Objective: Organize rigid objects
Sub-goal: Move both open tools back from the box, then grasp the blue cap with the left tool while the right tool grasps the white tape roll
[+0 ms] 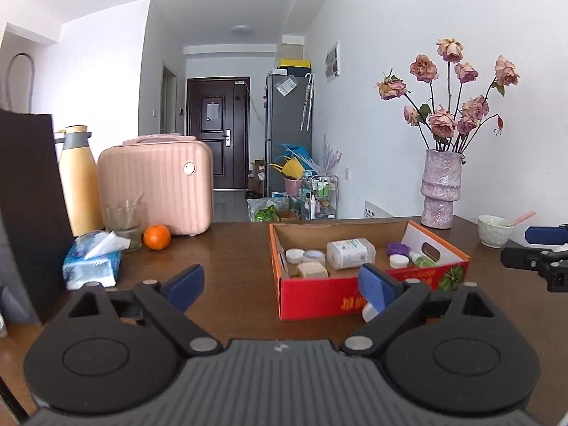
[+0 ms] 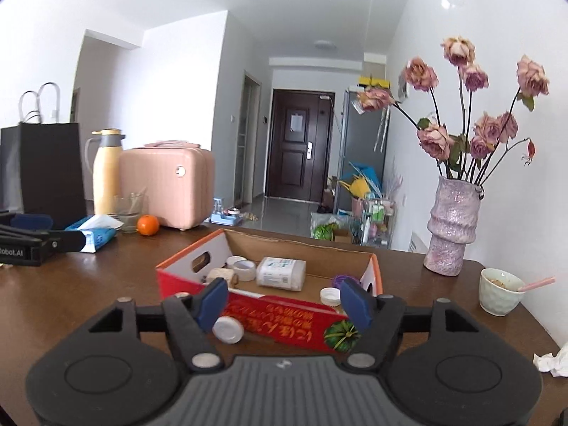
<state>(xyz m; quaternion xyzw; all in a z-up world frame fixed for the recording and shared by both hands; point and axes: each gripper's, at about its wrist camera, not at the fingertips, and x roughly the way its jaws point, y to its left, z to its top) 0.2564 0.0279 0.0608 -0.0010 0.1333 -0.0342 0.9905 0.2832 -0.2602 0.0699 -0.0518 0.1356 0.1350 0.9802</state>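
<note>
A red cardboard box (image 1: 312, 293) (image 2: 284, 323) sits on the brown table and holds a white bottle (image 1: 350, 252) (image 2: 281, 272), white jars (image 1: 295, 255), a purple ball (image 1: 397, 248) and a green bottle (image 1: 422, 260). A white jar (image 2: 228, 330) lies on the table in front of the box, partly hidden by a finger in the left wrist view (image 1: 369, 314). My left gripper (image 1: 280, 289) is open and empty, left of the box front. My right gripper (image 2: 284, 303) is open and empty just before the box, with the white jar by its left finger.
A tissue pack (image 1: 92, 266), glass (image 1: 127, 223), orange (image 1: 157, 236), pink case (image 1: 156, 184), yellow flask (image 1: 80, 181) and black bag (image 1: 28, 209) stand at the left. A flower vase (image 1: 440, 188) and a cup with spoon (image 2: 500, 291) stand at the right. Crumpled tissue (image 2: 553, 358) lies front right.
</note>
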